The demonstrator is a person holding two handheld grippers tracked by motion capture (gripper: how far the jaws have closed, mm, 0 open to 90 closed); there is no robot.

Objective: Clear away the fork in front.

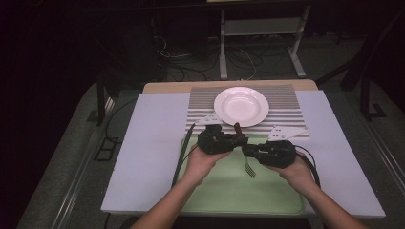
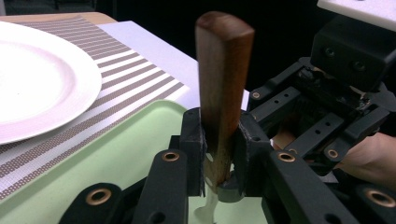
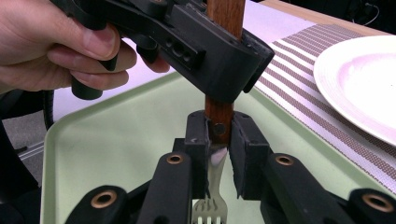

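Both your tongs grip one fork over the tray.
Your left tongs [image 2: 219,154] clamp the fork [image 3: 219,116] by its wooden handle; your right tongs [image 3: 218,149] pinch it lower, tines hanging above the green tray [image 1: 229,191], near the plate [image 1: 241,106].

Wood, metal, glazed white and woven stripes

The fork [image 3: 218,140] has a smooth, dark-stained wooden handle and dull silvery metal tines; the plate [image 1: 241,106] looks glossy white ceramic, the placemat [image 1: 291,112] coarsely woven, the green tray [image 3: 116,140] matt plastic.
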